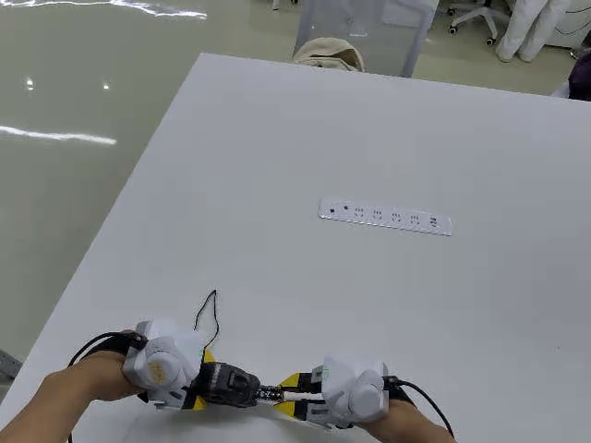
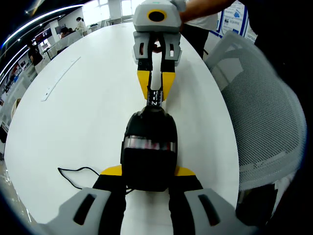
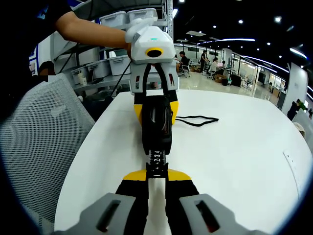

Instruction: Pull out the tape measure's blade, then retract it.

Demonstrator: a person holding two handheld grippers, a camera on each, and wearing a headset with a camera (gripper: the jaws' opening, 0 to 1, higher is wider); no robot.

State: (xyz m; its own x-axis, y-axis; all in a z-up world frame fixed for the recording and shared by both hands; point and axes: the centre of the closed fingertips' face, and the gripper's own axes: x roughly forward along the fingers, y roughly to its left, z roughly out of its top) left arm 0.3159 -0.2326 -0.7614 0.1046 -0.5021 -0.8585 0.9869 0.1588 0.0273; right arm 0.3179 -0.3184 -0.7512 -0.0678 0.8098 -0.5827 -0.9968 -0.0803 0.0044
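Numbers mark the short blade (image 3: 156,159) drawn from the black tape measure (image 1: 228,385), held at the near edge of the white tabletop (image 1: 369,138). Its long axis runs left to right. The right gripper (image 1: 288,393) pinches the blade's tip, and the left gripper (image 1: 203,380) is clamped around the case.

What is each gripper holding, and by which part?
The left gripper clamps the tape measure by its case sides; the right gripper pinches the blade at its pulled-out end.
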